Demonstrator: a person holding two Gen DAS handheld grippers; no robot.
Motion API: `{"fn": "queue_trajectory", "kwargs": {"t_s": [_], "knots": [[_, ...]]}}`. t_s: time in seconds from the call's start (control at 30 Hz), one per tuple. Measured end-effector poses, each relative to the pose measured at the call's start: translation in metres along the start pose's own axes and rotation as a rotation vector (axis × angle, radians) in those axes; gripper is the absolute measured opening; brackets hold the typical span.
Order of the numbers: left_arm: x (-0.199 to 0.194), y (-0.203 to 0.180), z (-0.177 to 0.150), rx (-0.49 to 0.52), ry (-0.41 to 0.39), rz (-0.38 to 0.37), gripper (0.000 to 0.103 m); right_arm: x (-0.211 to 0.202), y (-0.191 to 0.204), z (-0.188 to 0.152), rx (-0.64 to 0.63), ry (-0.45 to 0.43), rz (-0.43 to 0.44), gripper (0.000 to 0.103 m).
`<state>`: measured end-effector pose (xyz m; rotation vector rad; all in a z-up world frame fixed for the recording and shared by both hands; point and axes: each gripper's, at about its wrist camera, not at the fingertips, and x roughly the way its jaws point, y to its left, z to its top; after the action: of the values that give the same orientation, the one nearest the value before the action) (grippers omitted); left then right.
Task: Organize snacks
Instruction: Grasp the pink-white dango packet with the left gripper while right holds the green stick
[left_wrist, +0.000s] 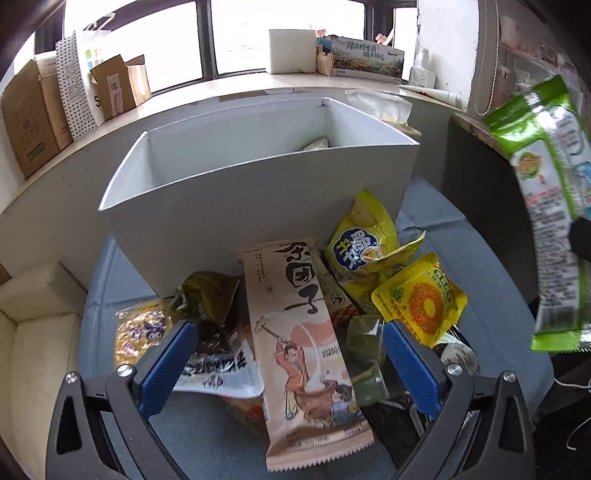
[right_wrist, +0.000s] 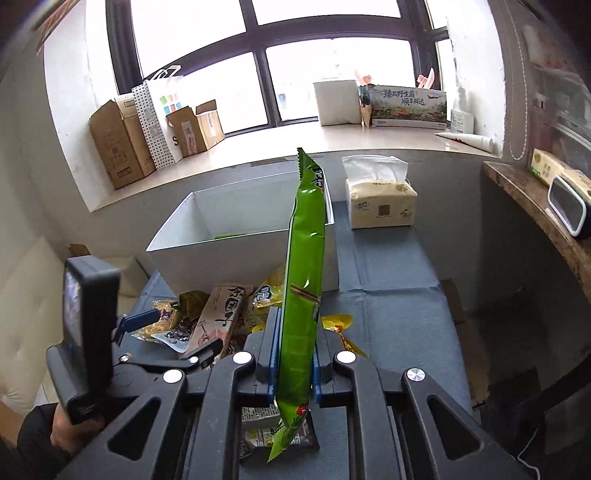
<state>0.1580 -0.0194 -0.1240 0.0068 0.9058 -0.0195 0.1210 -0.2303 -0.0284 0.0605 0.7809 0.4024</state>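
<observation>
A long green snack packet (right_wrist: 301, 280) stands nearly upright, pinched low on its length between the closed fingers of the right gripper (right_wrist: 295, 365), its serrated top edge reaching up in front of the open white box (right_wrist: 243, 254) at the back of the blue-covered worktop (right_wrist: 399, 295). The box lies straight ahead of that gripper, beyond a heap of loose snacks, so the packet's long axis points up while the way to the box runs forward; by my judgement the packet must be carried forward over the near wall and lowered in. A green wrapper already shows inside the box.

The left gripper (left_wrist: 288, 365) hovers low over the heap, its blue-padded fingers spread wide and holding nothing. Between them lies a long beige packet (left_wrist: 299, 354) printed with a figure, its length running toward the box, so the fingers straddle its narrow width. Yellow packets (left_wrist: 362, 243) lie just to its right, against the box's near wall. The left gripper is the nearer one to the heap.
</observation>
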Motion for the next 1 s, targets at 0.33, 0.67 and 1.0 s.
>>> {"fn": "queue_trajectory", "kwargs": {"t_s": [0.33, 0.67, 1.0], "knots": [[0.053, -0.001, 0.018, 0.039, 0.050, 0.100, 0.090, 0.003, -0.016, -0.010, 0.041, 0.022, 0.001, 0.014], [0.027, -0.013, 0.023, 0.086, 0.024, 0.044, 0.012, 0.003, -0.010, -0.015, 0.029, 0.027, 0.015, 0.014], [-0.004, -0.001, 0.005, 0.015, 0.019, -0.058, 0.005, 0.005, -0.009, -0.016, 0.026, 0.034, 0.018, 0.014]]}}
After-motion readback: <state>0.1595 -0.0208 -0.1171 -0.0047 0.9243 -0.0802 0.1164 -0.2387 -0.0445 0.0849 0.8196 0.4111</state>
